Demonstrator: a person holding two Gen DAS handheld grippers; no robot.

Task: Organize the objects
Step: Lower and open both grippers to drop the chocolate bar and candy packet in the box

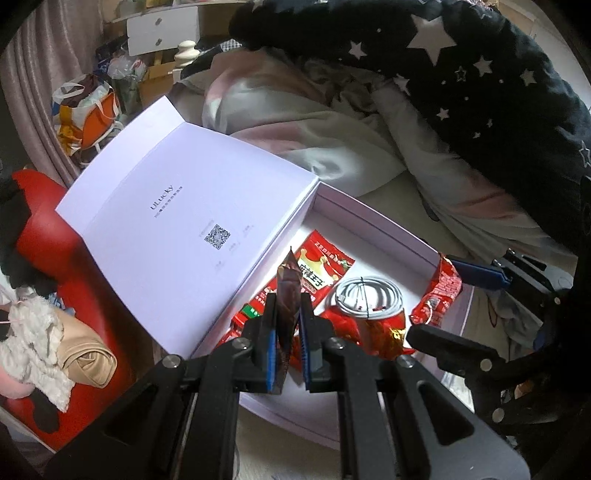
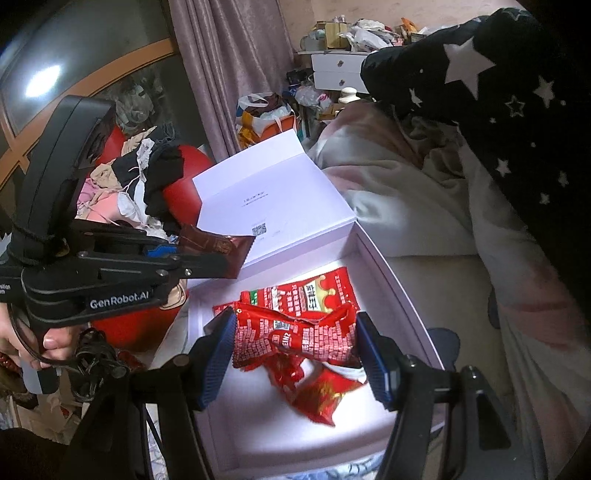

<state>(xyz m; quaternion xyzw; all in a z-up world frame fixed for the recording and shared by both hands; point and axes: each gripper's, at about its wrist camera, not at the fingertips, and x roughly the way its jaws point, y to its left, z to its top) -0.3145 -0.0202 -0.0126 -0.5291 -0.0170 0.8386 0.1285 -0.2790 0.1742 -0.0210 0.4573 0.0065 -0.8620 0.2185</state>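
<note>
An open white box (image 1: 373,225) lies on the bed, its lid (image 1: 177,221) folded back to the left. Inside lie red snack packets (image 1: 325,269) and a coiled white cable (image 1: 369,295). My left gripper (image 1: 288,314) is shut on a dark brown foil packet (image 1: 290,291), held above the box's near left side; it also shows in the right wrist view (image 2: 218,251). My right gripper (image 2: 295,343) holds a crumpled red snack packet (image 2: 295,336) between its blue pads (image 2: 373,354), over the box (image 2: 391,266). More red packets (image 2: 317,391) lie beneath.
Rumpled pale bedding (image 1: 332,122) and a dark star-patterned blanket (image 1: 480,74) lie behind the box. A red chair piled with clothes (image 1: 55,295) stands at the left. Bags (image 1: 85,114) and white drawers (image 1: 162,29) clutter the far corner by the curtain.
</note>
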